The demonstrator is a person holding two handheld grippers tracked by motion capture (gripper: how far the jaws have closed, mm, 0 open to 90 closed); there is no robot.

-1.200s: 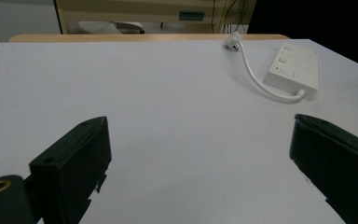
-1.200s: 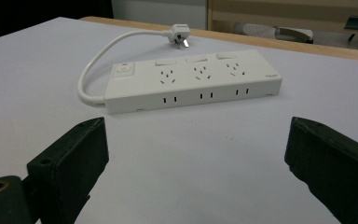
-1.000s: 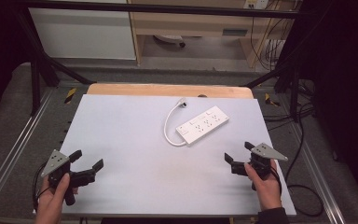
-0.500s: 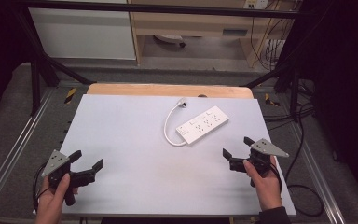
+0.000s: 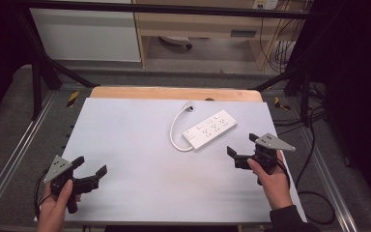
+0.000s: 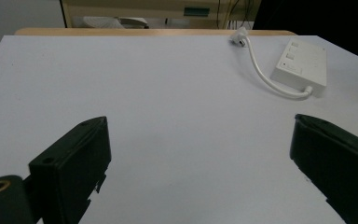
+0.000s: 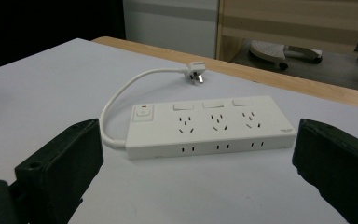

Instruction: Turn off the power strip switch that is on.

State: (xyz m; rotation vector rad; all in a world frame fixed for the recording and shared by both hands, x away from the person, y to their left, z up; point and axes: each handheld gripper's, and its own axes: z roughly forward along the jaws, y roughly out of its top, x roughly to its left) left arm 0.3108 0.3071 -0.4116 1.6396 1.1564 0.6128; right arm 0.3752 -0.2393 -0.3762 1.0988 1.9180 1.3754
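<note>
meanwhile the right gripper (image 5: 241,153) has crept left and farther onto the table (image 5: 135,125) than a second ago, nearer the white power strip (image 5: 209,129), which lies right of centre with its short cord (image 5: 175,131) looping to a plug (image 5: 190,106). its jaws gape wide, empty. the left gripper (image 5: 90,170) stays put near the left corner, jaws wide apart, holding nothing, hand (image 5: 55,208) wrapped around its grip.

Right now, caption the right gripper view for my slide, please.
Open right gripper faces a white power strip lying flat on the table, its cord curling to an unplugged plug.
</note>
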